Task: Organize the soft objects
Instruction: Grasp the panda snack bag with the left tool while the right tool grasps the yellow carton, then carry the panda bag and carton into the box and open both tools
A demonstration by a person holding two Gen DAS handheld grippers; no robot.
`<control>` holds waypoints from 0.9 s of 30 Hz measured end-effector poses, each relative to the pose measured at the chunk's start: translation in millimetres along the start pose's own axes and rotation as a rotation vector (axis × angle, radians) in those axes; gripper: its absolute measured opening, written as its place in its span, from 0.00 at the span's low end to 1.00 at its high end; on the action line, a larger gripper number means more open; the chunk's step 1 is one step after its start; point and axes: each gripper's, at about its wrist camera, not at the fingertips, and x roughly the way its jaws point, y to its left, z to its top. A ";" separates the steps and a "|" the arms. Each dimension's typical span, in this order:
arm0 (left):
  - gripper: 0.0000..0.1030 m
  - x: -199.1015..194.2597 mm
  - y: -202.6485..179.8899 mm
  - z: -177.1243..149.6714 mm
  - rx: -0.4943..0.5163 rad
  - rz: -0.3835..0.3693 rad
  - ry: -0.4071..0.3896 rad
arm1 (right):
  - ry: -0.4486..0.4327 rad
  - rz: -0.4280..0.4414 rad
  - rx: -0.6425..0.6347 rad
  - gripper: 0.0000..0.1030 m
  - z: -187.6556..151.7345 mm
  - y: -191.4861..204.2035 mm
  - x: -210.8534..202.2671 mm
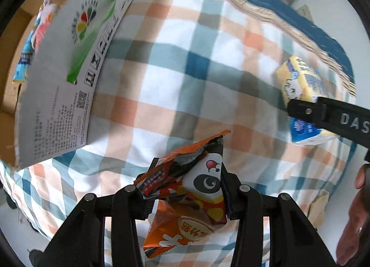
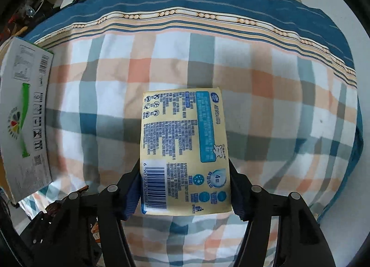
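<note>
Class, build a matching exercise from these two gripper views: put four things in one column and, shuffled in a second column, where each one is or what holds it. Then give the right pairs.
Things:
1. orange panda snack packet
2. yellow tissue pack
3. white carton flap
4. plaid cushion

Places:
A. lying under everything held
B. gripped by the left hand-held gripper
C. at the left edge of both views
D. gripped by the right hand-held gripper

Pairs: 1-B, 2-D, 3-C, 4-A
</note>
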 end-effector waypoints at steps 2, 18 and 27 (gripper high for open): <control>0.40 -13.4 0.5 0.5 0.021 -0.014 -0.026 | -0.019 0.021 0.023 0.64 -3.3 -2.4 -9.0; 0.40 -171.9 131.2 16.2 0.085 -0.016 -0.340 | -0.216 0.221 -0.006 0.64 -87.1 99.2 -131.1; 0.40 -206.6 215.6 37.5 0.067 0.035 -0.424 | -0.281 0.274 -0.093 0.64 -103.6 225.6 -174.3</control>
